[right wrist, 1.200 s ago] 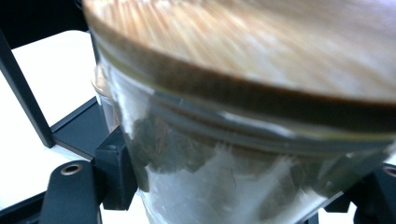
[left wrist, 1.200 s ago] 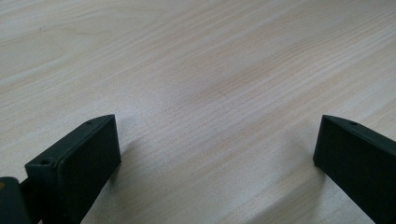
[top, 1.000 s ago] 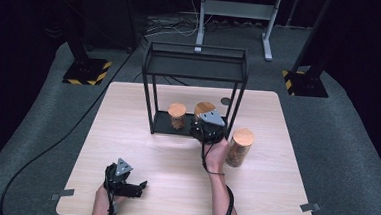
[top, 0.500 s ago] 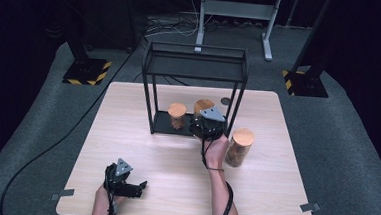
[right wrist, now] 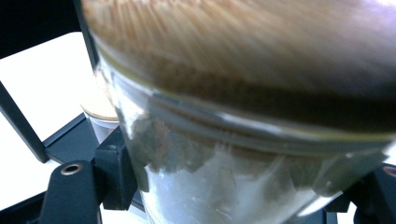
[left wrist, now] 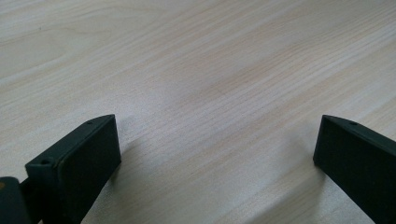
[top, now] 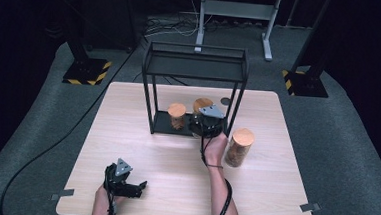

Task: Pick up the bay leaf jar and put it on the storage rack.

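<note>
Right gripper [top: 204, 119]: centre of the high view, jaws clamped on a wood-lidded glass jar [right wrist: 243, 140] inside the black rack [top: 196, 68].
Left gripper [top: 141, 187]: lower left, jaws wide, holding nothing, over the table [left wrist: 210, 70].

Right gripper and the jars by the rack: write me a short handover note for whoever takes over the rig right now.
Right gripper: shut on a wooden-lidded glass jar, held at the black rack, over its bottom shelf; whether the jar already stands on the shelf I cannot tell.
Left gripper: open, nothing between its jaws, low over the table near the front left.
Small jar: standing on the bottom shelf.
Tall jar: on the table, right of the rack.
Done: one jar shelved, a second at the shelf.
Left: probably release this jar, then fetch the tall one.
</note>
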Tool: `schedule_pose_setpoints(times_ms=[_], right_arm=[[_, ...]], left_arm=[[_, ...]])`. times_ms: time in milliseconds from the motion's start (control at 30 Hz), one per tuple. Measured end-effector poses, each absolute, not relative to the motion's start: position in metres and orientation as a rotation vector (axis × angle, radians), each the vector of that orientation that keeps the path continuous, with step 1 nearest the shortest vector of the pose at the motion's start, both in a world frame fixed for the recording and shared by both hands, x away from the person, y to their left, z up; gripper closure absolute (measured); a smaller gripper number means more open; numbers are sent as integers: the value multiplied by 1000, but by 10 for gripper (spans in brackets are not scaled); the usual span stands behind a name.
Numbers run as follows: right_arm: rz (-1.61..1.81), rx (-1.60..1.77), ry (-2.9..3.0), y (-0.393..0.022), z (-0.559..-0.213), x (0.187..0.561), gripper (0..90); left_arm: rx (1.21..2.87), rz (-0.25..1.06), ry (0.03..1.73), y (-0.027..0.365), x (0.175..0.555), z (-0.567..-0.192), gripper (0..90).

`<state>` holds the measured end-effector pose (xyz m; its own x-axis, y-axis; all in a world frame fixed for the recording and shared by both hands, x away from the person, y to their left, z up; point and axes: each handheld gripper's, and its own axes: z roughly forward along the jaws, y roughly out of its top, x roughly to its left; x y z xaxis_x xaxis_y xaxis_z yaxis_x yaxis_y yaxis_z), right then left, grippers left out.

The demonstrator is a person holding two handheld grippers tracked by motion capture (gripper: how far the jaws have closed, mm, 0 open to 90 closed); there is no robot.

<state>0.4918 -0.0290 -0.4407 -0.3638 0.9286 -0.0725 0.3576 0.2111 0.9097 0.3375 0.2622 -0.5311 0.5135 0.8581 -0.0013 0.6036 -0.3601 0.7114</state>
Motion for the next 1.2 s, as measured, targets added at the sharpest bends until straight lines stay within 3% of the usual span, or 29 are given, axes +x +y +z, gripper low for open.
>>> schedule_pose_setpoints(times_ms=[1200], right_arm=[[1121,1228,1858,-19,-452,520,244]], left_arm=[[2094,493,1186,262,337,-531,0]])
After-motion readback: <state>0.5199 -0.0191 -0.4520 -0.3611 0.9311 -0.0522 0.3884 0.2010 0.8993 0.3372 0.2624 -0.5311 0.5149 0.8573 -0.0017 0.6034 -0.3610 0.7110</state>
